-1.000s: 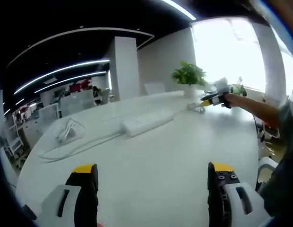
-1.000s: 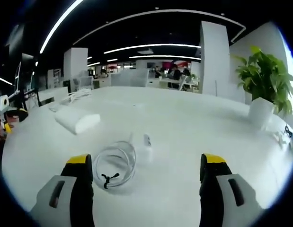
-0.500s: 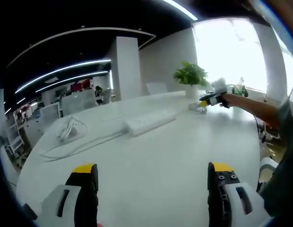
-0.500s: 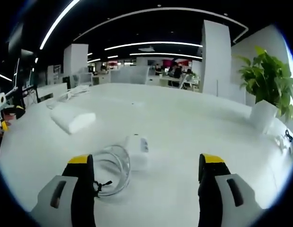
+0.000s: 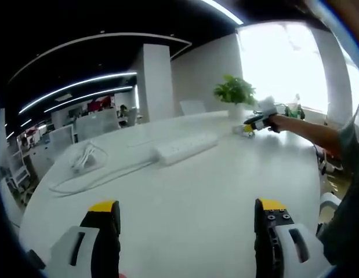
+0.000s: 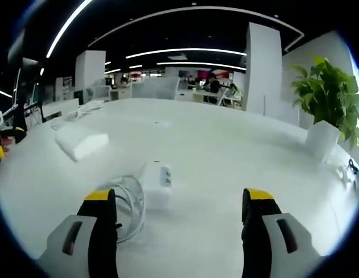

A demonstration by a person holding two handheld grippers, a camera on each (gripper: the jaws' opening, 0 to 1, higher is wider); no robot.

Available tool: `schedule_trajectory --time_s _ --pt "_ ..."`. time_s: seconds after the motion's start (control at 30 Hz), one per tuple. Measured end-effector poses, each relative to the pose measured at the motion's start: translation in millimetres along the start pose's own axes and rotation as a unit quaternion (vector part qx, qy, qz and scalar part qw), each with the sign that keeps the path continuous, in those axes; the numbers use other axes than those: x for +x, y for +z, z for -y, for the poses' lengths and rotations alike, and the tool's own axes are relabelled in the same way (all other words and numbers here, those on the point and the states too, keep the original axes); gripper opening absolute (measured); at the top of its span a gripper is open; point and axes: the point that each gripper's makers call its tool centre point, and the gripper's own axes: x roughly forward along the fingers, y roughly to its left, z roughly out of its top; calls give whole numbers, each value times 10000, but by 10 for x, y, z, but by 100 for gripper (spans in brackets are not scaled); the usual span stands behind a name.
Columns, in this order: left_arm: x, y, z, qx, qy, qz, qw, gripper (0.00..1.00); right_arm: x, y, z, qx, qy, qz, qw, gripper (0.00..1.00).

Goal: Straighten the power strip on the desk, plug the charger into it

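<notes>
the cable (image 6: 128, 204) is part hidden behind the right gripper (image 6: 179, 202), whose wide, empty jaws frame the charger (image 6: 157, 184); the left gripper (image 5: 185, 211) hovers open, empty.

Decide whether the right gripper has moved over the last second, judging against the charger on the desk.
Yes. The right gripper has advanced toward the charger, which now lies between its open jaws, closer than before, with the coiled cable beside the left jaw.

The white desk (image 6: 237, 174) carries a power strip (image 5: 185, 149) mid-desk, a charger (image 6: 158, 184) beside its coiled cable (image 6: 128, 205), and a potted plant (image 6: 327, 110) at the far edge.
</notes>
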Motion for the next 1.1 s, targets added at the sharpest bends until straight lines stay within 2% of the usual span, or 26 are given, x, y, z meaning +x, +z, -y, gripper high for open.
schedule_trajectory --time_s 0.47,0.67,0.73,0.97,1.1 --pt "8 -20 -20 -13 17 -21 10000 99 126 7 85 -11 2 -60 10000 87" --pt "13 -24 -30 -24 21 -18 10000 99 185 29 57 -68 64 -73 9999 81" --pt "16 -29 -32 -27 19 -24 10000 99 173 27 -9 -46 103 -68 9999 77" --pt "20 -40 -55 -41 34 -36 10000 99 204 31 -48 -80 126 -76 9999 77" --pt "23 -37 -55 -39 31 -32 10000 99 228 37 -52 -53 162 -48 9998 73"
